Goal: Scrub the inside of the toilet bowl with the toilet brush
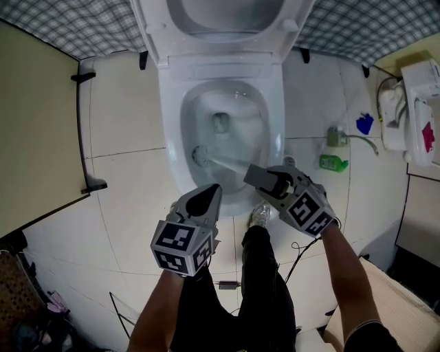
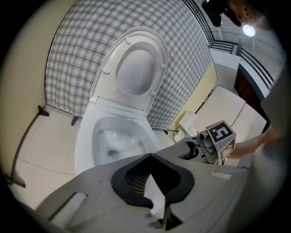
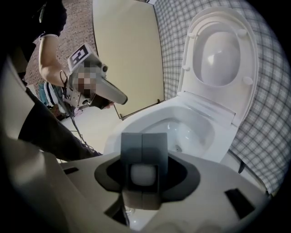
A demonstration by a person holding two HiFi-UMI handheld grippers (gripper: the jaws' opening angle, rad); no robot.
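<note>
The toilet brush (image 1: 221,163) is seen inside the toilet bowl (image 1: 172,134), its bristled head pressed low against the inner wall at the bowl's near-left side, just beside the front rim, while the pale handle slants up and out over the near-right rim. The handle's upper end is pinched between the 2 jaws of the right gripper (image 1: 265,180); in the right gripper view the jaws (image 3: 144,175) are shown clamped on a grey block with the handle's white tip seated in it. The left gripper (image 1: 206,198) is held just short of the bowl's front edge, its 2 jaws pressed together on nothing, as confirmed in the left gripper view (image 2: 151,159). The seat and lid (image 1: 223,17) are raised at the bowl's far edge.

The brush is judged to be light, with a stiff handle and springy bristles that give under pressure. The wet glazed wall is likely slippery, so the head could skid. Hold is best taken at the handle's top end, well apart from the bristles, as is done here.
</note>
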